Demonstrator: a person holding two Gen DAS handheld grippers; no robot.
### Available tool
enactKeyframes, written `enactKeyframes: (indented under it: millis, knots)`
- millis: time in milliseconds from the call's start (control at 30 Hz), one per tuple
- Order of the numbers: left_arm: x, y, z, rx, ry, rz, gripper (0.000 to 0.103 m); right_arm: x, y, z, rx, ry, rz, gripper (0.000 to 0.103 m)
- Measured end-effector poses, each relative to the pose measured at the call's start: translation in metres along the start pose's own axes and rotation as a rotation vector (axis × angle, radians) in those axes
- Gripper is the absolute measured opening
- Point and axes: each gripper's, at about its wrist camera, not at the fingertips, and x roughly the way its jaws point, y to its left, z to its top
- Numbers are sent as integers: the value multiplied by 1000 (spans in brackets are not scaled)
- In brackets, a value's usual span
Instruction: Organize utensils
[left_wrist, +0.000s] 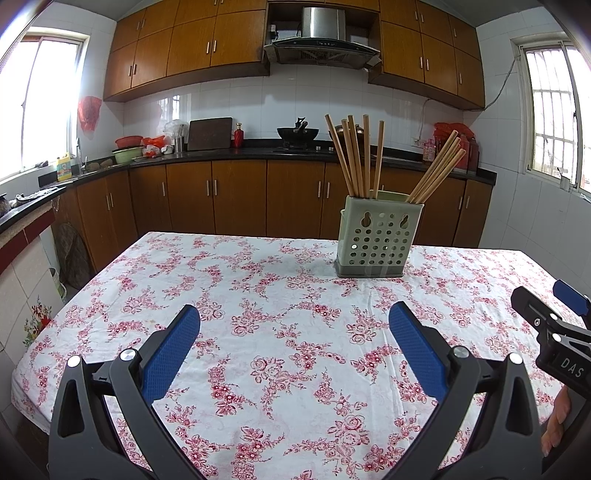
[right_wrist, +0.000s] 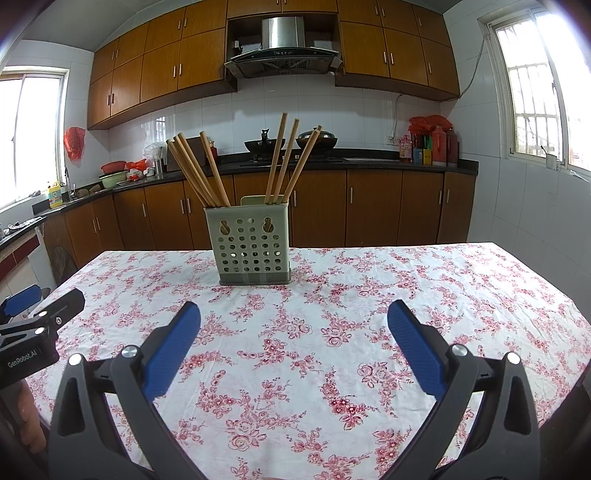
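Right now both grippers hang over the near side of the table (left_wrist: 110, 280), well short of the holder (left_wrist: 376, 240), and neither grips anything. Left gripper (left_wrist: 294, 347): jaws wide apart, empty. Right gripper (right_wrist: 294, 345): same, jaws spread, nothing btwn them. The chopsticks (right_wrist: 199, 170) already stand in the holder, split in two bunches: one leans to the left side of it, the other (right_wrist: 291, 162) to the right. The holder sits upright on the flowered cloth, toward the far edge of the table. No loose utensils visible on the cloth around the holder.

Judging by that, the sorting looks done or about to start over; can't tell which. If more is due, next move prob. needs one gripper to reach fwd to the holder, close on a single stick near its top w/o knocking the rest.
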Motion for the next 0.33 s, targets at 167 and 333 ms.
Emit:
enactKeyframes:
  millis: [167,333]
  knots:
    - [0,0,-1,-2,4,3,101,0,0,0,0,0,0,99]
    - [1,0,-1,-5,7,4,101,0,0,0,0,0,0,99]
